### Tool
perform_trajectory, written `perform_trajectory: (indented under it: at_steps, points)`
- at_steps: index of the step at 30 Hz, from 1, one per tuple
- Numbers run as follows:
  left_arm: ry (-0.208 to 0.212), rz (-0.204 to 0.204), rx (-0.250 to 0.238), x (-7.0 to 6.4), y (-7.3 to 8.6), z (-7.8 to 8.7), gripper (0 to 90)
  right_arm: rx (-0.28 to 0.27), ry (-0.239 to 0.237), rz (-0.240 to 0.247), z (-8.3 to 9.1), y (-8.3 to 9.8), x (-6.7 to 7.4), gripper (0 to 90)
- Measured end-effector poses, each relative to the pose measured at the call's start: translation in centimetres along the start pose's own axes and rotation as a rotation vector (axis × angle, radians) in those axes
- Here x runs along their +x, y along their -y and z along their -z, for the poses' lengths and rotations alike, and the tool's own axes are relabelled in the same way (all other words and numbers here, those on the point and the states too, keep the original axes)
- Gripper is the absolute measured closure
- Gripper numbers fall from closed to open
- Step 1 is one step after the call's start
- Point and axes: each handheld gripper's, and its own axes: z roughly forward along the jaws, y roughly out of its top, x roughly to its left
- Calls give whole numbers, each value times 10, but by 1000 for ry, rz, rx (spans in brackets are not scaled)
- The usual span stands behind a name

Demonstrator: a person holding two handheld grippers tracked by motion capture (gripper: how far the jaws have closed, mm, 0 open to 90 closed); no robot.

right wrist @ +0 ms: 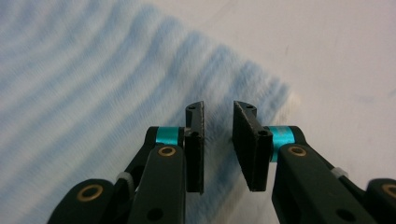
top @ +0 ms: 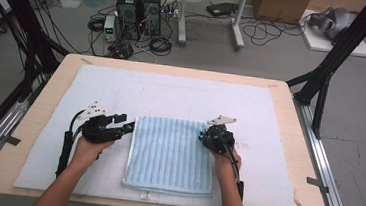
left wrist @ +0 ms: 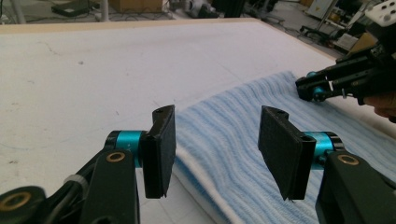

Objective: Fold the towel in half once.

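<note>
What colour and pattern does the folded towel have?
The towel is light blue with fine paler stripes, clearest in the left gripper view.

No legible text, label, brand, number or sign on anything in view.

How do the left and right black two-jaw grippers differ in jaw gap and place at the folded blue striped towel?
The left gripper stands wide open at the folded blue striped towel's far left corner; the right gripper shows only a narrow gap above the far right corner. Neither pinches cloth. Both have black pads and teal fittings.
</note>
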Motion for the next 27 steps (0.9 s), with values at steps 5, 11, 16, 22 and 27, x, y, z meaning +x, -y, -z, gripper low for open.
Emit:
perform_trajectory:
  at_steps: [5, 11, 16, 22, 27]
  points:
    - [-6, -27, -8, 0, -4, -7, 517, 7, 14, -12, 7, 5, -8, 690]
    - [-58, -63, 69, 5, -8, -34, 619, -94, -11, -61, 13, 2, -15, 651]
    - [-117, -31, 114, 16, -9, -60, 637, -84, 23, -84, 6, -3, -22, 610]
    - [-208, -85, 225, 17, -2, -78, 611, -4, 88, -87, -7, -5, -29, 573]
    - [-259, -86, 217, 18, -3, -79, 506, -47, 95, -106, -4, -9, -34, 557]
